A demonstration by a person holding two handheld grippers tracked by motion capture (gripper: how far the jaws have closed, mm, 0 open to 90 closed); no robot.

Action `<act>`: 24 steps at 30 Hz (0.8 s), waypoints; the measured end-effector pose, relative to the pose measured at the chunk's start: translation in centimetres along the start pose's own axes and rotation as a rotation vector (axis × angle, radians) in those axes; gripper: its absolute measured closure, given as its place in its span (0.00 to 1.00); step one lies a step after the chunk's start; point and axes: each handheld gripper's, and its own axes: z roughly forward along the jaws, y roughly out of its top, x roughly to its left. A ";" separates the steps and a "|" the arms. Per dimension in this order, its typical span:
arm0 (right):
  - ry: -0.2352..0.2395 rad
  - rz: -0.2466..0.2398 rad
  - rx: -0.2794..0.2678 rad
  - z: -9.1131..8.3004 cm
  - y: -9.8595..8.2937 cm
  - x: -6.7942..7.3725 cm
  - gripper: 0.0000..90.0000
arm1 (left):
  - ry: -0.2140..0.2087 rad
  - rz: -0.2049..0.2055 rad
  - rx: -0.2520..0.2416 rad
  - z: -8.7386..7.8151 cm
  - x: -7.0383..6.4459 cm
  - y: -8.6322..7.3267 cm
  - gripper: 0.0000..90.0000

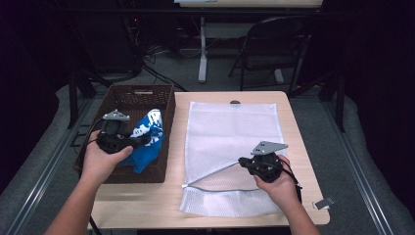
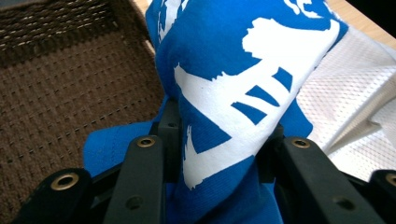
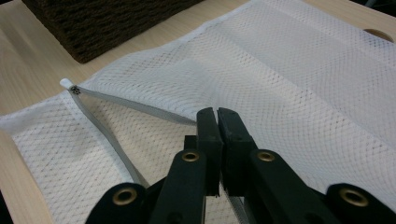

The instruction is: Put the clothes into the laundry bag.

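Note:
A blue garment (image 1: 147,139) with white print hangs over the brown wicker basket (image 1: 139,89), gathered between the jaws of my left gripper (image 1: 142,141). In the left gripper view the garment (image 2: 233,70) bulges up out of my left gripper (image 2: 219,135), which is shut on it. A white mesh laundry bag (image 1: 230,127) lies flat on the table. My right gripper (image 1: 242,162) pinches the upper edge of its unzipped mouth and holds it slightly raised. In the right gripper view my right gripper (image 3: 217,114) is shut on that edge of the bag (image 3: 289,70), and the grey zipper (image 3: 116,140) runs off to the left.
The basket (image 2: 70,93) stands at the table's left side, right beside the mesh bag (image 2: 355,93). The wooden table (image 1: 293,147) ends close to the bag's right and near edges. A folding chair (image 1: 274,44) and a desk leg stand on the floor beyond.

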 end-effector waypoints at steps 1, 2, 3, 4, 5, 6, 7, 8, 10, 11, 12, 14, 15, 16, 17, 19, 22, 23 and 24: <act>0.000 0.000 0.000 0.0 0.0 0.0 0.98 | -0.006 0.007 -0.001 0.0 -0.2 0.0 0.72; 0.000 0.000 0.000 0.0 0.0 0.0 0.98 | -0.013 0.010 0.003 -0.1 -0.5 0.0 0.72; 0.001 0.000 0.000 0.0 0.0 0.0 0.98 | -0.016 0.012 -0.005 -0.1 -0.7 0.0 0.72; 0.000 0.001 0.000 0.0 0.0 0.0 0.98 | -0.020 0.016 -0.009 -0.1 -1.0 0.0 0.72; 0.000 0.001 0.001 0.0 0.0 0.0 0.98 | -0.025 0.025 -0.011 -0.1 -1.2 0.0 0.72; 0.000 0.001 0.001 0.0 0.0 0.0 0.98 | -0.030 0.026 -0.013 0.0 -1.5 0.0 0.72; 0.000 0.001 0.000 0.0 0.0 0.0 0.98 | -0.034 0.035 -0.011 0.0 -1.7 0.0 0.72; 0.001 0.000 0.000 0.0 0.0 0.0 0.98 | -0.035 0.042 -0.010 0.0 -2.0 0.0 0.72; 0.000 -0.001 0.000 0.0 0.0 0.0 0.98 | -0.050 0.057 -0.002 0.0 -2.4 0.0 0.72; 0.000 -0.001 0.000 0.0 0.0 0.0 0.98 | -0.054 0.063 -0.005 0.1 -2.6 0.0 0.72; 0.000 -0.001 0.000 0.0 0.0 0.0 0.98 | -0.057 0.066 -0.009 0.1 -2.9 0.0 0.72; 0.000 -0.001 0.000 0.0 0.0 0.0 0.98 | -0.070 0.076 -0.010 0.1 -3.3 0.0 0.72; 0.000 -0.001 0.000 0.0 0.0 0.0 0.98 | -0.074 0.080 -0.013 0.1 -3.5 0.0 0.72; 0.000 -0.001 0.000 0.0 0.0 0.0 0.98 | -0.079 0.083 -0.013 0.1 -3.8 -0.1 0.72; 0.000 -0.001 0.000 0.0 0.0 0.0 0.98 | -0.084 0.087 -0.013 0.1 -3.9 -0.1 0.72; 0.000 -0.001 -0.001 0.0 0.0 0.0 0.98 | -0.089 0.098 -0.015 0.1 -4.4 -0.2 0.72; 0.000 -0.001 -0.001 0.0 0.0 0.0 0.98 | -0.097 0.111 -0.011 0.1 -4.9 -0.3 0.72; 0.000 -0.001 -0.001 0.0 0.0 0.0 0.98 | -0.102 0.111 -0.015 0.1 -5.0 -0.3 0.72; 0.000 -0.002 -0.001 0.0 0.0 0.0 0.98 | -0.103 0.113 -0.016 0.1 -5.2 -0.4 0.72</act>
